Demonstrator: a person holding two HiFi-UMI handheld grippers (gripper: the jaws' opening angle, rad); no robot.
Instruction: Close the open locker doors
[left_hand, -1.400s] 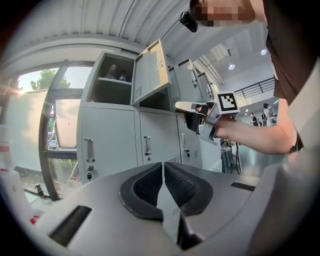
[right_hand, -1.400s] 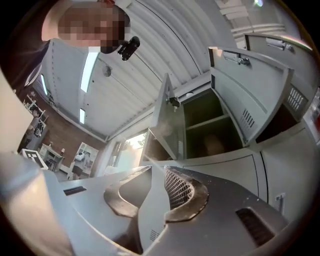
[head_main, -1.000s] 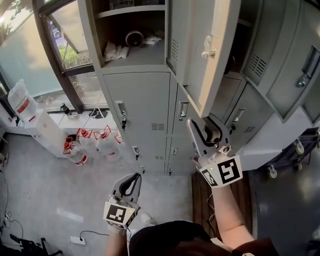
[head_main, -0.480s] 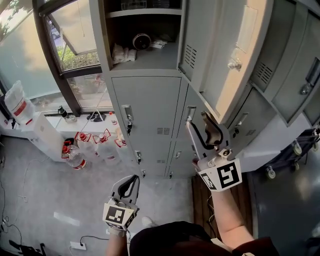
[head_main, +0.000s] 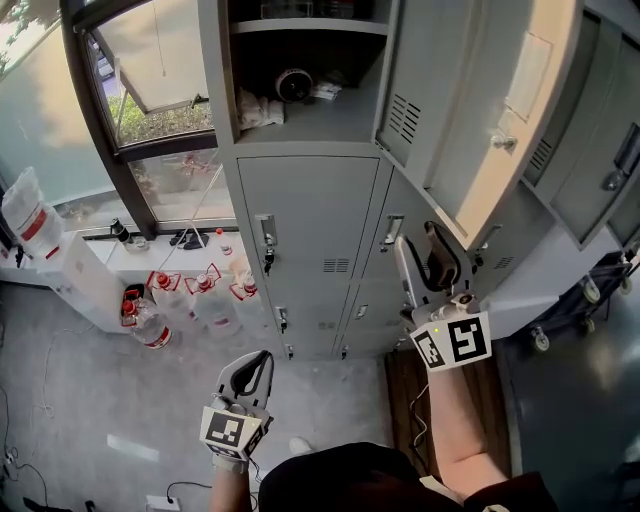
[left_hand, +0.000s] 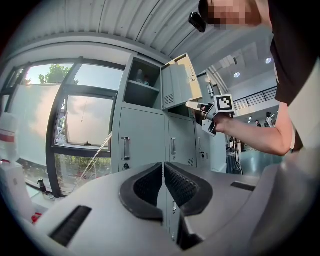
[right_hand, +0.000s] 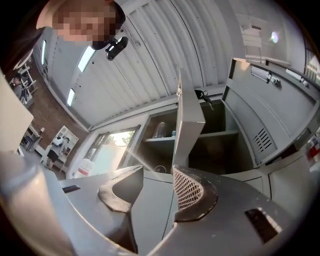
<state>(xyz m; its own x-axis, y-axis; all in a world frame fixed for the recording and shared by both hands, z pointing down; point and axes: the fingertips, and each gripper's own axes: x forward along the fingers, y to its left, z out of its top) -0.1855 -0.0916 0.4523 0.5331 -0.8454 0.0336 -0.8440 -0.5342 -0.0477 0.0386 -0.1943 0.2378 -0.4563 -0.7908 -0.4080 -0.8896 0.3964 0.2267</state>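
In the head view the right gripper (head_main: 425, 262) sits just below the open locker door (head_main: 480, 110), and the left gripper (head_main: 252, 368) hangs well apart from it. The left gripper view shows its jaws closed together on nothing, the door far up-right of them. The right gripper view shows jaws that have just been opening, wide apart and empty, with the grey door edge-on above the gap.

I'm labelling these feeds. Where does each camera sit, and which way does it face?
Head view: head-mounted, looking steeply down the lockers; left tongs, right tongs and right forearm show.
Left gripper view: on the left tongs, level toward lockers and window; its shut jaws, plus the right forearm.
Right gripper view: on the right tongs, tilted up at the open door; its jaws, just opening, frame the door's edge untouched.
Shared: all three show that door.
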